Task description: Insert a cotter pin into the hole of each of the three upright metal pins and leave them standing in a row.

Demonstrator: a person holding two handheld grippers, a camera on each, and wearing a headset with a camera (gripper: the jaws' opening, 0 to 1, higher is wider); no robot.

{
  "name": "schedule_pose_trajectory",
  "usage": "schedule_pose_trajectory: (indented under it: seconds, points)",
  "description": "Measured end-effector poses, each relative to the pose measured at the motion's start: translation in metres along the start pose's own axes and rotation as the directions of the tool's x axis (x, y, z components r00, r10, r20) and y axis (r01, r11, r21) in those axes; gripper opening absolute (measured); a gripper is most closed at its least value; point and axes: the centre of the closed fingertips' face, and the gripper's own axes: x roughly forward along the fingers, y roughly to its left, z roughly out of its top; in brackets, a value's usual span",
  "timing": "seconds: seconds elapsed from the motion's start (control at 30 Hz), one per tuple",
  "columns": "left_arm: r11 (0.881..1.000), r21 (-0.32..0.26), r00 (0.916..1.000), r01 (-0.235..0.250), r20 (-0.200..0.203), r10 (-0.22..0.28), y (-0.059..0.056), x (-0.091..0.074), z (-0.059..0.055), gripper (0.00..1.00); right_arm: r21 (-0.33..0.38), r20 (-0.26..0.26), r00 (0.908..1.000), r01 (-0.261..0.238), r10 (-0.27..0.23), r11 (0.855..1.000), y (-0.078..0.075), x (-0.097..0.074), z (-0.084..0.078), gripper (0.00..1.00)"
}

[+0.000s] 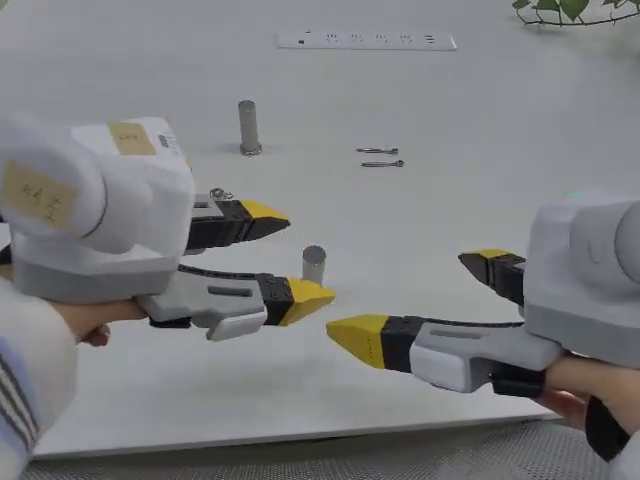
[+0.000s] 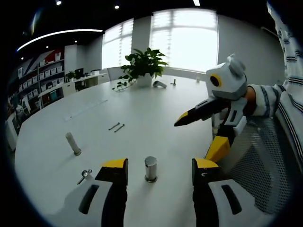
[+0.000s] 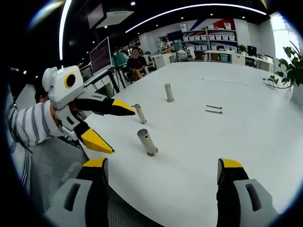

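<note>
The left gripper (image 2: 160, 163) held its jaws wide, an upright metal pin (image 2: 151, 169) just ahead between them, near the table (image 2: 142, 106) edge.

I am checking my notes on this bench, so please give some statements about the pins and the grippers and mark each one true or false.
1. The right gripper is open and empty. True.
2. Two cotter pins lie loose on the table. True.
3. All three metal pins lie flat. False: they stand upright.
4. The left gripper is shut on a metal pin. False: it is open, and the nearest pin stands free in front of it.
</note>
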Motion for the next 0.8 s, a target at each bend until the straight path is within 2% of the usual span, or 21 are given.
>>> schedule_pose_trajectory:
  seconds: [0.13,0.23,0.3,0.43,0.6,0.7,0.77,0.8]
  points:
    - [0.997,-0.072,0.9996,0.002,0.029,0.000,0.000,-0.007,-0.010,0.68,0.001,-0.008,1.0000,-0.002,0.002,1.000,-0.002,0.000,0.000,0.94]
    - [0.994,-0.106,0.9999,-0.005,-0.016,0.003,-0.001,-0.013,-0.027,0.76,-0.004,-0.009,0.9999,-0.008,0.007,1.000,-0.002,0.000,0.001,0.94]
    - [0.992,-0.114,0.9975,-0.061,-0.043,0.056,0.005,-0.017,-0.037,0.85,-0.008,-0.008,0.9999,-0.007,0.007,1.000,-0.004,-0.002,0.004,0.94]
    - [0.990,-0.120,0.9965,-0.071,-0.053,0.065,0.004,-0.020,-0.044,0.98,-0.005,-0.005,1.0000,-0.006,0.006,1.000,-0.009,-0.002,0.007,0.93]
    - [0.993,-0.101,0.9930,-0.068,-0.103,0.058,-0.003,-0.018,-0.057,0.99,-0.041,-0.032,0.9995,0.001,-0.003,0.999,-0.019,-0.002,0.010,0.92]
    - [0.992,-0.101,0.9918,-0.073,-0.112,0.061,-0.005,-0.017,-0.059,0.99,-0.074,-0.035,0.9994,0.004,-0.006,0.997,-0.026,-0.004,0.018,0.91]
    - [0.994,-0.083,0.9907,-0.071,-0.122,0.061,-0.006,-0.016,-0.061,0.99,-0.096,-0.050,0.9987,-0.018,0.014,0.995,-0.030,-0.006,0.023,0.84]
    - [0.995,-0.080,0.9901,-0.067,-0.128,0.057,-0.006,-0.015,-0.062,0.99,-0.116,-0.054,0.9975,-0.051,0.045,0.992,-0.029,-0.006,0.027,0.78]
